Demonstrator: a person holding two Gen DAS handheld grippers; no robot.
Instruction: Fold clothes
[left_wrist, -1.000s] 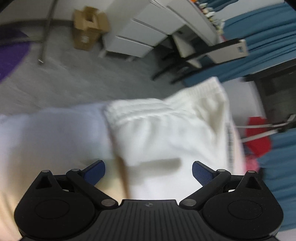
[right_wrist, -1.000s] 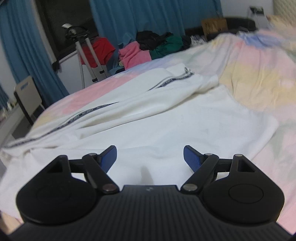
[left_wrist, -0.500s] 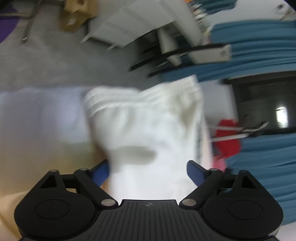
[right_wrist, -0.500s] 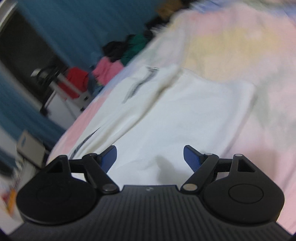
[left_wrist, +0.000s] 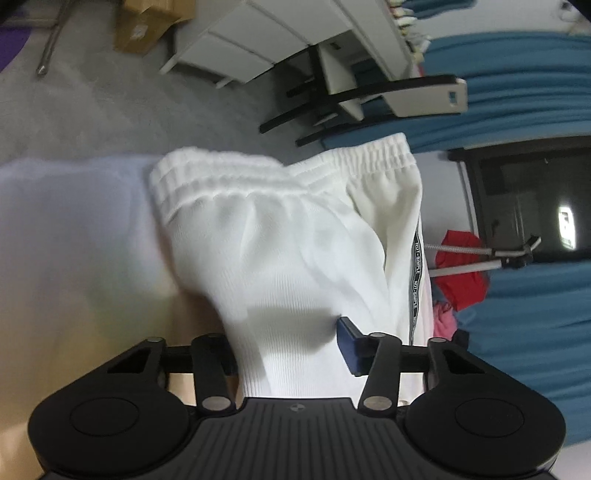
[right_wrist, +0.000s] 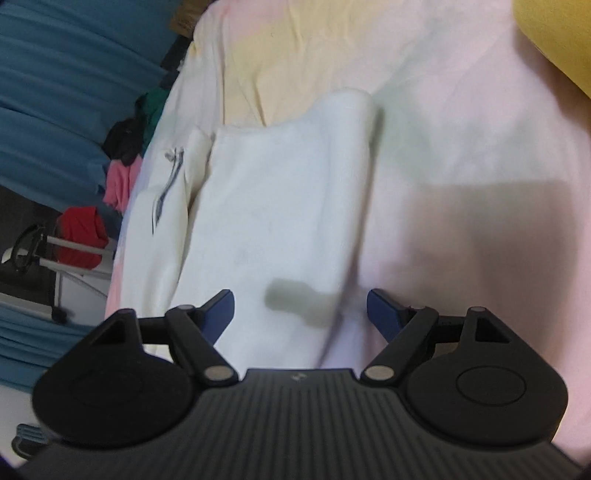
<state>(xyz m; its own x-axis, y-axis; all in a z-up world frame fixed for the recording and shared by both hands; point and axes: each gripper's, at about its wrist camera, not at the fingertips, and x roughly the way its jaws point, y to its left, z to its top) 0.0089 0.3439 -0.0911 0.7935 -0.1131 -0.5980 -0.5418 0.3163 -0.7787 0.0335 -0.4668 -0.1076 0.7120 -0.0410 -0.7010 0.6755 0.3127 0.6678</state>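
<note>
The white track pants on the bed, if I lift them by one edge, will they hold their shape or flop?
Likely flop: the white track pants already bunch into soft folds. The ribbed knit looks thick, so probably some drag. The gathered waistband may stretch when pulled.

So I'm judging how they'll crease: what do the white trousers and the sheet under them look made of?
The white trousers look like a soft ribbed knit, matte, probably cotton jersey: fine vertical ribs, a gathered elastic waistband and a printed side tape. The bedsheet looks like thin woven cotton, matte, with pastel blocks and light creases.
</note>
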